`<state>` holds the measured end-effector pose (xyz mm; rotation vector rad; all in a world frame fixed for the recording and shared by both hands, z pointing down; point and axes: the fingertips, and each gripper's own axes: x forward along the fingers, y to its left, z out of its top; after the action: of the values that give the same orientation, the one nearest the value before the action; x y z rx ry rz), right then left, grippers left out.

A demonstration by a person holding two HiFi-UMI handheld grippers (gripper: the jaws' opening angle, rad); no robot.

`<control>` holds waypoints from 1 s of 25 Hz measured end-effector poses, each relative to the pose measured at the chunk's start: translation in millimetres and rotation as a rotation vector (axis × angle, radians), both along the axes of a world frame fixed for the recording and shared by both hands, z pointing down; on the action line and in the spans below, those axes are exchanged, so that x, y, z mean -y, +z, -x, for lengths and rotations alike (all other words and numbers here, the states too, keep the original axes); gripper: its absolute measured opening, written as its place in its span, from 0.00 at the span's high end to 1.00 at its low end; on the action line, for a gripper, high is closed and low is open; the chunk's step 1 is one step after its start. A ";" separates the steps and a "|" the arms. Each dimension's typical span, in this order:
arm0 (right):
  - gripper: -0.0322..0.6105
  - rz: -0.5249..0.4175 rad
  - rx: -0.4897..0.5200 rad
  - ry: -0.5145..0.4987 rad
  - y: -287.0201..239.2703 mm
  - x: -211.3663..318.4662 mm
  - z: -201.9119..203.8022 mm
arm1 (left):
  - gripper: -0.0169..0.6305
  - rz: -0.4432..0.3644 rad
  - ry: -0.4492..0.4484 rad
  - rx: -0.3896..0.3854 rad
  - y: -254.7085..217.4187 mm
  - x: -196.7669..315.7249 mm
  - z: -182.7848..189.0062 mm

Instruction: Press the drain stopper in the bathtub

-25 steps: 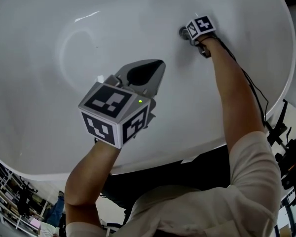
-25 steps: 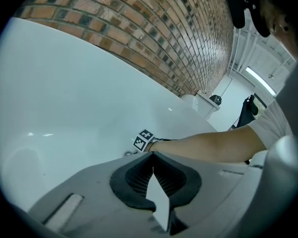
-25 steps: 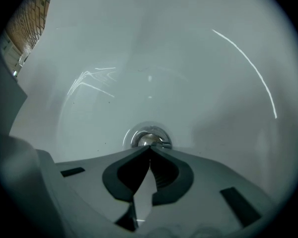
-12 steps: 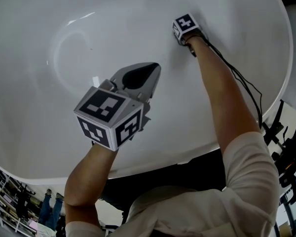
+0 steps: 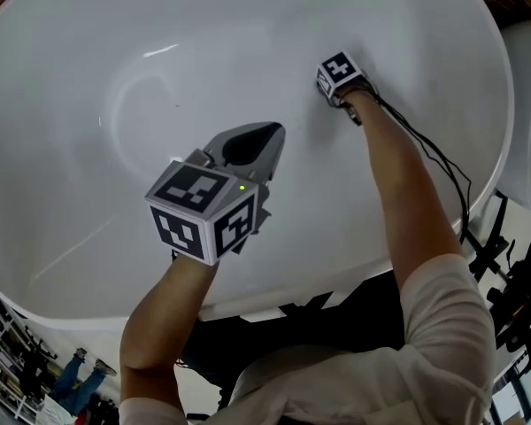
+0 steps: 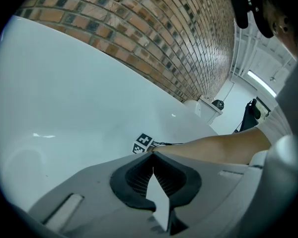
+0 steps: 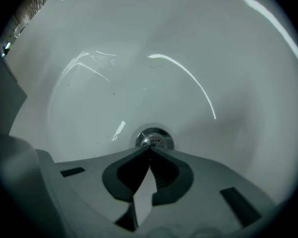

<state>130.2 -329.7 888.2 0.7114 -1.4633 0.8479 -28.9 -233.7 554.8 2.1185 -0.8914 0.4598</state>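
Right gripper (image 7: 150, 148): in its own view the fingers are pressed together tip to tip with nothing pinched between them. The closed point sits right on the near edge of the chrome drain stopper (image 7: 155, 137). It looks like contact, but I can't swear to it. The stopper is just below the middle of that frame, on the floor of the white bathtub (image 7: 139, 58).

Left gripper (image 6: 153, 153): the fingers are closed the same way, tips meeting, holding nothing and touching nothing. In the head view it hangs over the middle of the tub, well apart from the drain.

Some things only show in one view:
- The head view doesn't show the stopper at all. The right gripper's marker cube (image 5: 339, 74), in the upper right of the frame, covers it.
- The head view does show the right arm (image 5: 407, 193) reaching down into the tub, with a black cable (image 5: 442, 162) running along it.
- The left gripper view shows a brick wall (image 6: 154, 38) across the top of the frame, behind the tub rim.
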 end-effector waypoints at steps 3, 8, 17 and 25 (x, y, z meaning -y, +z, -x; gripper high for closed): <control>0.93 -0.038 0.010 -0.002 -10.8 5.0 9.6 | 0.98 -0.016 -0.015 0.016 -1.4 4.6 8.3; 0.93 -0.072 0.024 -0.015 -36.2 11.9 15.3 | 0.98 -0.024 -0.051 0.041 -1.4 6.9 20.6; 0.93 -0.179 0.001 -0.024 -106.8 31.2 12.3 | 0.98 -0.096 -0.127 0.059 -33.6 5.8 39.5; 0.93 -0.267 0.002 -0.058 -176.9 31.6 3.8 | 0.98 -0.159 -0.167 0.052 -73.3 -13.6 35.2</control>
<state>126.4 -361.3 711.3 0.8615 -1.6081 0.6148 -64.1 -220.1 481.4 2.1599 -1.1577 0.3704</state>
